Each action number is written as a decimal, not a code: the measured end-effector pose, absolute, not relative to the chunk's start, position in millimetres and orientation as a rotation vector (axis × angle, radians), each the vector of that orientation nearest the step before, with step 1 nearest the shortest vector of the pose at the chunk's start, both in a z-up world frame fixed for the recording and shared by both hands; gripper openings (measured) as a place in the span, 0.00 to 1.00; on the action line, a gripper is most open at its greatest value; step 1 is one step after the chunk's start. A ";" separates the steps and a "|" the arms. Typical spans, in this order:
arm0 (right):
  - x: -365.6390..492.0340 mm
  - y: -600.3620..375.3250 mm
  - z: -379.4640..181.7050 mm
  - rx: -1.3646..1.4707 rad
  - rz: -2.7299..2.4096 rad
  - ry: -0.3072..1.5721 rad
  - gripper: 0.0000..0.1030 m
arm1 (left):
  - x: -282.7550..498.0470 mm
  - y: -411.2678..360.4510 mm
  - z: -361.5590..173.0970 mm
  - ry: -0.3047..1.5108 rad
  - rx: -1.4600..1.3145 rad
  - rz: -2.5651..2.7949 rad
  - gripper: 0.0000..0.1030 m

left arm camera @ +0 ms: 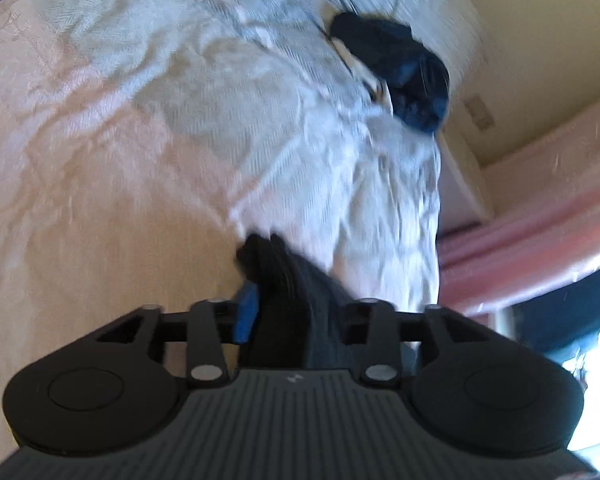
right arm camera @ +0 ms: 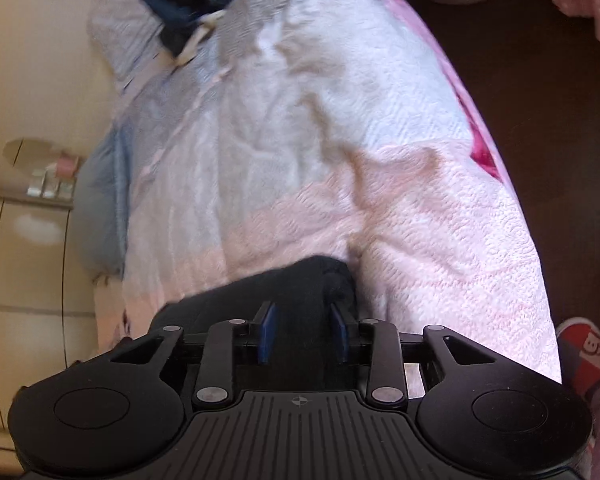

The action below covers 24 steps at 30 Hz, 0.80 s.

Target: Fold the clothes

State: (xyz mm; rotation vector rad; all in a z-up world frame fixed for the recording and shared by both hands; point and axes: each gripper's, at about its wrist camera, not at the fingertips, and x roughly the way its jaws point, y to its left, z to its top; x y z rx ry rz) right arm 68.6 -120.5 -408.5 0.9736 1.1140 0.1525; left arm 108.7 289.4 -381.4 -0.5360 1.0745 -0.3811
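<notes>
A dark garment (left arm camera: 300, 300) rises between the fingers of my left gripper (left arm camera: 292, 312). It fills the gap and hides the right finger, while the blue left pad (left arm camera: 246, 312) shows bare, so the jaws look open. In the right wrist view the same kind of dark cloth (right arm camera: 292, 284) lies flat on the bed. My right gripper (right arm camera: 304, 332) hovers over its near edge, jaws open, blue pads apart. A second heap of dark blue clothes (left arm camera: 396, 68) (right arm camera: 192, 4) sits at the far end of the bed.
The bed is covered by a rumpled pale blue and pink quilt (left arm camera: 180, 120) (right arm camera: 340, 120). A cream cabinet (right arm camera: 28, 240) with small items (right arm camera: 52, 184) stands to its left, dark floor (right arm camera: 540, 80) and a person's shoe (right arm camera: 584, 352) to its right. Pink curtains (left arm camera: 540, 232) hang beyond.
</notes>
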 end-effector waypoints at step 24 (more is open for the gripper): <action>10.5 -106.9 -391.5 0.776 0.239 1.094 0.40 | -3.1 288.0 -379.6 1.068 -0.511 -0.305 0.37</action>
